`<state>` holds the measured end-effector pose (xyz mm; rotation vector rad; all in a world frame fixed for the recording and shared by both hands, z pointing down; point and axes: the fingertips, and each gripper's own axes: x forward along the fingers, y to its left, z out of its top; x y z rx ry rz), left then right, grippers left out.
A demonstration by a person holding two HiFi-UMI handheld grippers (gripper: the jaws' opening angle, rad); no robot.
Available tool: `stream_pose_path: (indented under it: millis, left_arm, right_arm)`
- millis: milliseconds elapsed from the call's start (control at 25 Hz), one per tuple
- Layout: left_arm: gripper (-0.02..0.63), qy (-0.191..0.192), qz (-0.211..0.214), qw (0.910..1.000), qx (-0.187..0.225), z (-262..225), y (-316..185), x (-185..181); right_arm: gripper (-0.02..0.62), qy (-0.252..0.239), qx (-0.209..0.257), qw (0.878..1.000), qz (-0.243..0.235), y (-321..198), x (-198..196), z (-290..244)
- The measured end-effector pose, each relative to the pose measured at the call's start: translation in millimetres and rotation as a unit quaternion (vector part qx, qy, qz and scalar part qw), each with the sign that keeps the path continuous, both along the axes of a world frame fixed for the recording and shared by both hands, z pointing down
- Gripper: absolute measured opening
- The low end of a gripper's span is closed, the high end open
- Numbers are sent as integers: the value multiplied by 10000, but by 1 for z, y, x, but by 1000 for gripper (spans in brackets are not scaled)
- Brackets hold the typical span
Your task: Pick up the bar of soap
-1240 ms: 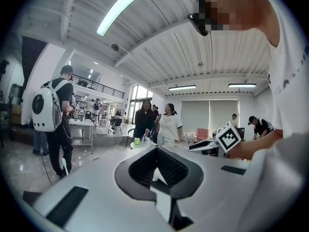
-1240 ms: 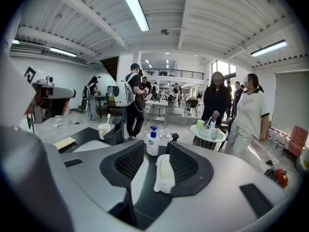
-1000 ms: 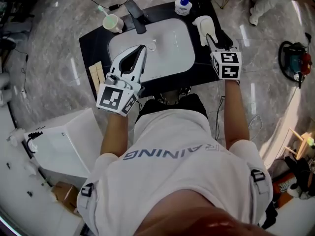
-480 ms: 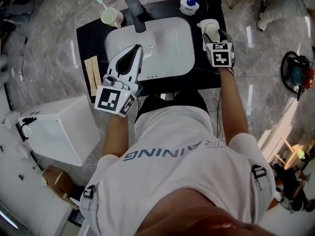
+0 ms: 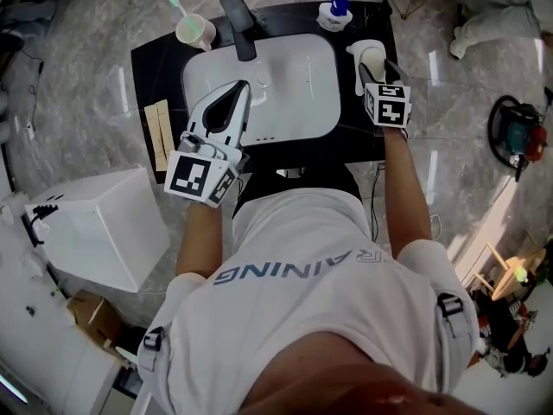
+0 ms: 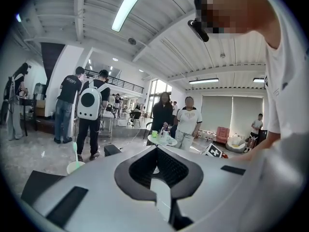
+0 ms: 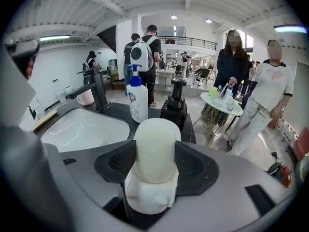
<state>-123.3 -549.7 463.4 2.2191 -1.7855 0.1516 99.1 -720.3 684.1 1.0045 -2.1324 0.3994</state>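
Lower now, right gripper (image 7: 154,164), jaws just spread wide, straddles the cream, round-ended bar of soap (image 7: 155,141) on its white dish (image 7: 146,201); left gripper (image 6: 156,149) clenched, empty.

We log the bar of soap (image 7: 154,144) as matt, waxy and smooth, cream-coloured; its dish (image 7: 145,199) looks smooth white, faintly glossy. We read the basin (image 5: 294,76) as glossy white ceramic, the countertop (image 5: 155,69) as matt black, the floor (image 5: 78,119) as polished grey stone with glare streaks.
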Motion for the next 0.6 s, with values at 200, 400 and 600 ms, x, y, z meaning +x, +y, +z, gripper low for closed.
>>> stream_pose_path:
  millis: [200,400,600]
  left_arm:
    - [3,51,94,9999,134,-9,3,-5]
    - [3,100,370,9987,333,-29,7,-9]
    - [3,66,674,9958,611,-54,18,-11]
  right_arm:
    - [258,-274,482,9985,18,5,-3,-46]
    - [258,-466,1025,9936,-107,23,-12,-106]
    - [258,-879,1640,9825,-79,56,-19,-185]
